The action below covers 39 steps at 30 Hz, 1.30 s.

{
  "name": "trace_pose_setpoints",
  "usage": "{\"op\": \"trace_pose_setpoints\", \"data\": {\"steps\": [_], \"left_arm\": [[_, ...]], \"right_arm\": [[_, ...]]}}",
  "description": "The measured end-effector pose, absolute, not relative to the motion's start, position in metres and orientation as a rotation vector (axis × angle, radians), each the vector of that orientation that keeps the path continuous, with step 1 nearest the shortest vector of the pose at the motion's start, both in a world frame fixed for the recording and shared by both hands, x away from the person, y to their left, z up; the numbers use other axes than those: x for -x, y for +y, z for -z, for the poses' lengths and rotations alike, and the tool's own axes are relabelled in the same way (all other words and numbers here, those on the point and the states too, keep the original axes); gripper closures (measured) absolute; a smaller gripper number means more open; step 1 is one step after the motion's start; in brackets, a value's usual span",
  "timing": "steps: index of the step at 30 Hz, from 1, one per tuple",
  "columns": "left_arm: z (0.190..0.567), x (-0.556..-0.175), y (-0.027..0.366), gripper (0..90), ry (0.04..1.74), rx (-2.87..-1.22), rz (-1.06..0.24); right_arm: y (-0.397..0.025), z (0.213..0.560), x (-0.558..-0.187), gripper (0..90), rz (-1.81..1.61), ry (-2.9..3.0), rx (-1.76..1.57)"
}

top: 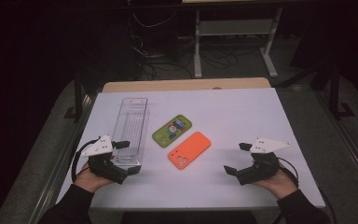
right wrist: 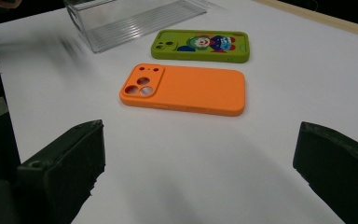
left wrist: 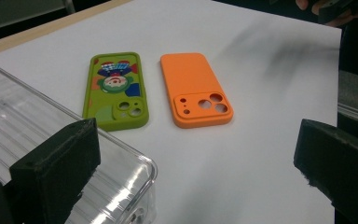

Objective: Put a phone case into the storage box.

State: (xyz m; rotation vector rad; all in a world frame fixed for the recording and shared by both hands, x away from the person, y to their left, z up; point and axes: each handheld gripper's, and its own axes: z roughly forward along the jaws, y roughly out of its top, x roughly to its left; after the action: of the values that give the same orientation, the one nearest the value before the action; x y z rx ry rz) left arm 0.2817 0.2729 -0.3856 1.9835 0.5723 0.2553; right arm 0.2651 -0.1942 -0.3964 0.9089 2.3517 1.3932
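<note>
Both grippers, left gripper (top: 124, 157) and right gripper (top: 237, 158), fingers spread and empty, flank the orange case (top: 189, 149); a shallow pinch risks it skidding into the green case (top: 172, 130)

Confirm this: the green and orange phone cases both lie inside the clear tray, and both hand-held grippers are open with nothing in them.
Not quite. The green case and orange case lie on the white table beside the clear tray, not inside it, as the high view shows. The rest holds: the left hand-held gripper and right hand-held gripper are open and hold nothing.
</note>
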Motion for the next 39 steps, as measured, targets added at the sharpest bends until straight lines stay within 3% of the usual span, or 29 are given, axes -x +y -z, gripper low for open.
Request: {"op": "trace_pose_setpoints", "data": {"steps": [5,8,9,18,37,39], "left_arm": [[0.383,-0.285,0.268,1.9,0.575,-1.976,-0.247],[0.379,-0.289,0.263,7.6,0.587,-1.971,-0.238],[0.377,-0.291,0.261,14.2,0.596,-1.97,-0.236],[0.369,-0.303,0.238,25.2,0.628,-1.989,-0.233],[0.357,-0.341,0.188,64.3,0.707,-2.043,-0.208],[0.358,-0.345,0.182,71.5,0.72,-2.046,-0.202]], "right_arm": [[-0.194,0.397,-0.266,1.6,-1.399,2.351,-0.906],[-0.194,0.397,-0.266,1.6,-1.392,2.355,-0.905],[-0.194,0.397,-0.266,1.7,-1.39,2.357,-0.903],[-0.194,0.398,-0.269,1.7,-1.397,2.361,-0.914],[-0.185,0.399,-0.273,1.9,-1.375,2.396,-0.89],[-0.185,0.399,-0.274,1.9,-1.375,2.396,-0.891]]}}
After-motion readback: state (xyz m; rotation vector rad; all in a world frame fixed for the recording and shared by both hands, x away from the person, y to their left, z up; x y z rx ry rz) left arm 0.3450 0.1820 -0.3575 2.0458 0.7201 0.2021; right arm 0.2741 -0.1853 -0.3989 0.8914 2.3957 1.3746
